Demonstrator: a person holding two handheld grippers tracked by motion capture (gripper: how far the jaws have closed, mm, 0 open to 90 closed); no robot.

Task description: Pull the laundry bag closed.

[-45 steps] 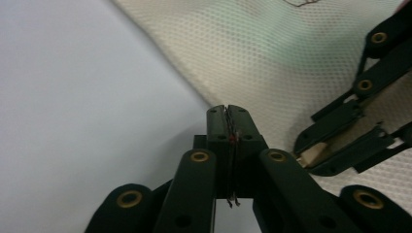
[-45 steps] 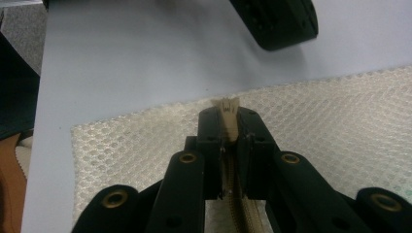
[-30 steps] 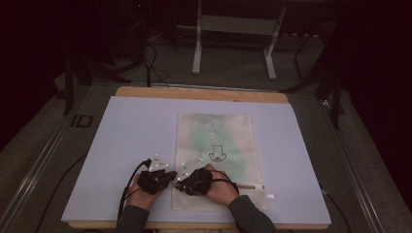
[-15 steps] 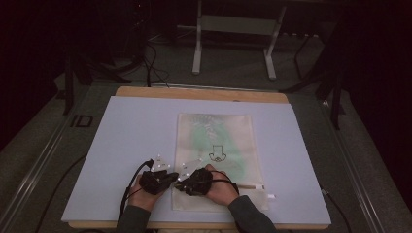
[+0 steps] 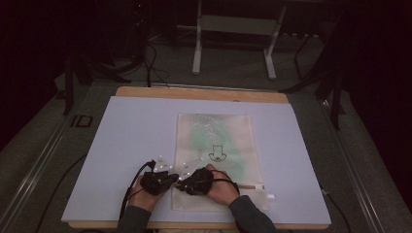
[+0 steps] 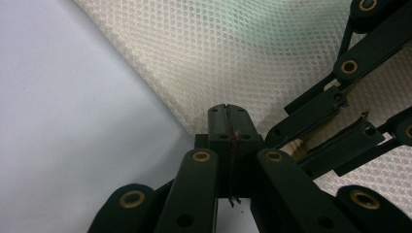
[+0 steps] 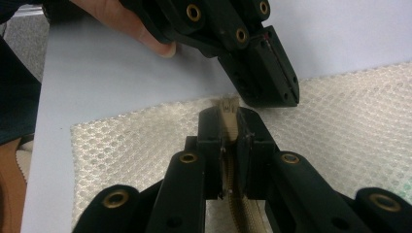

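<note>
A cream mesh bag (image 5: 216, 141) with a green patch and a black arrow mark lies flat on the pale board (image 5: 121, 145). Its beige zipper (image 5: 252, 186) runs along the near edge. Both grippers meet at the bag's near left corner. My left gripper (image 6: 227, 114) is shut, its tips pinched on the mesh edge (image 6: 194, 73). In the right gripper view the same left gripper (image 7: 284, 97) comes in from above, beside the zipper end. My right gripper (image 7: 228, 116) is shut on the zipper's end (image 7: 227, 104), with the beige tape running back between its jaws.
The board rests on a wooden table (image 5: 204, 92). Behind the table, a metal stand's legs (image 5: 197, 53) and cables (image 5: 150, 63) lie on the dark floor. A thumb (image 7: 141, 34) of the left hand shows above the bag corner. Bare board stretches to the left and the far side.
</note>
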